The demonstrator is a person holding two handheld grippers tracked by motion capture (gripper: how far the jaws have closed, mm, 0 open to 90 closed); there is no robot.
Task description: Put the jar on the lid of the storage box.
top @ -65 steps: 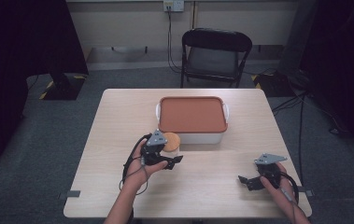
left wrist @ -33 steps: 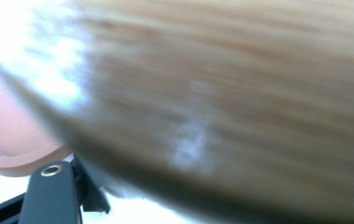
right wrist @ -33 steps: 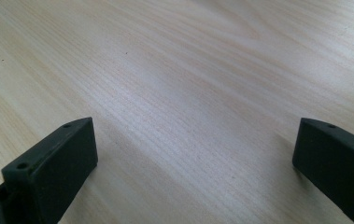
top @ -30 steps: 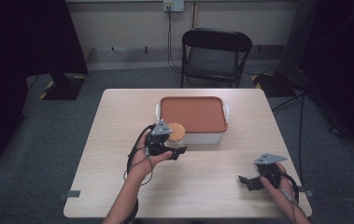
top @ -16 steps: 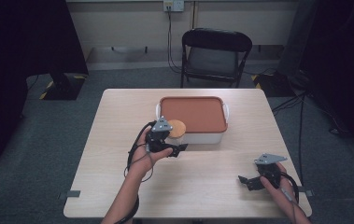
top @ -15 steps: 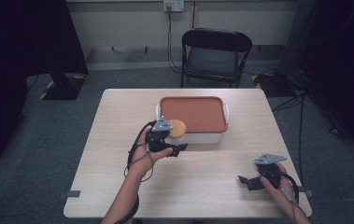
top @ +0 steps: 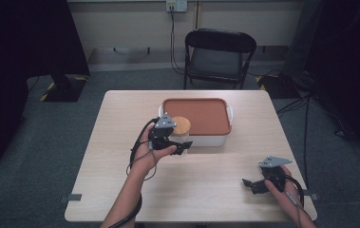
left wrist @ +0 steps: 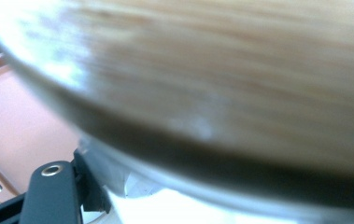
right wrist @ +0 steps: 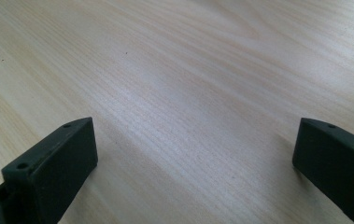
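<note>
Standing on the worktop [top: 120, 190], a white box [top: 206, 138] with an orange lid is taken as landmark. Against its front-left corner, a wooden-lidded jar [top: 181, 127] is gripped upright by the left claw [top: 180, 145]. The right claw [top: 253, 184], well apart, rests released. The jar's body is largely hidden.

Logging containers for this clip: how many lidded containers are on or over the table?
2: a white box with an orange lid at the table's far middle, and a wooden-lidded jar held by the left hand-held gripper at its front left corner.
</note>
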